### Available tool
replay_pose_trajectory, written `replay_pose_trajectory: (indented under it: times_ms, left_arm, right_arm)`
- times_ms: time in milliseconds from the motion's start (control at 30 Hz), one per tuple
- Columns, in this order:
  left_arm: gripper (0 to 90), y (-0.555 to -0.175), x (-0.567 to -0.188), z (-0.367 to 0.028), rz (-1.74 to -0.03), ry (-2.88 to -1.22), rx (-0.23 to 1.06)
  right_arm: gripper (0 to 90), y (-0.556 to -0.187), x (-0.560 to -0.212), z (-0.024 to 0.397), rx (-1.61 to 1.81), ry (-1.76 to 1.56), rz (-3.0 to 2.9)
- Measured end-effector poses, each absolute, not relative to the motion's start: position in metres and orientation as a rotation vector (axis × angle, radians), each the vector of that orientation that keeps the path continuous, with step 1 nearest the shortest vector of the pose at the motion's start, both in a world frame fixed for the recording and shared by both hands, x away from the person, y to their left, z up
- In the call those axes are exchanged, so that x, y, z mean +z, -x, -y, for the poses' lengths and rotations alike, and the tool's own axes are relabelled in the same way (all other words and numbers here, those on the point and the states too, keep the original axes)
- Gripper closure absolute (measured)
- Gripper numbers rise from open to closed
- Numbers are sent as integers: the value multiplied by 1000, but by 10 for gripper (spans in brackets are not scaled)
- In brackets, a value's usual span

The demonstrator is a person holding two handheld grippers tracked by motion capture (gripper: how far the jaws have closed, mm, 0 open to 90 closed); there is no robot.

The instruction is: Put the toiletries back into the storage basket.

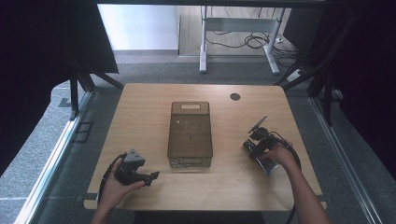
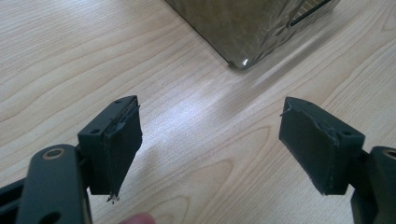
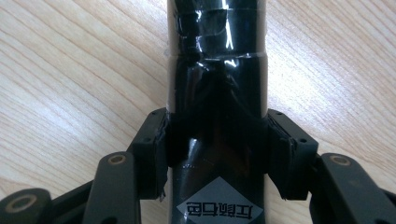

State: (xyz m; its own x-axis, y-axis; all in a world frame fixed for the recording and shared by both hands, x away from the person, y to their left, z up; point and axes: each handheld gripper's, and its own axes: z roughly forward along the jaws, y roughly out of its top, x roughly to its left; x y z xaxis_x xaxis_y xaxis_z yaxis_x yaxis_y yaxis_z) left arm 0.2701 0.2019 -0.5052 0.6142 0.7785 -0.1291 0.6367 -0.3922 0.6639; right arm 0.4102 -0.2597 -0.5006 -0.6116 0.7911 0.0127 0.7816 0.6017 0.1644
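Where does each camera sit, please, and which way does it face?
High view: above the person's side, looking forward and down on the table; both forearms, left gripper and right gripper show.
Left gripper view: on the left gripper, facing the table and a corner of the bin; open jaws and a fingertip show.
Right gripper view: on the right gripper, facing a black bottle between its jaws.
Shared: high and left gripper views both show the bin.

The high view looks down over the counter [image 1: 140, 107]; each tool view skims close above its wood, and the left one shares the brown bin [image 2: 252, 28].
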Motion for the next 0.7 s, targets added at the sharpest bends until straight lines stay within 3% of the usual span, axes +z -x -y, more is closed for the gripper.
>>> replay_pose_trajectory:
  times_ms: [700]
  left_arm:
    - [216,-270,-504,-202,-1101,-2145,262]
  right_arm:
    - [471,-411,-455,245,276,-1298,-2791]
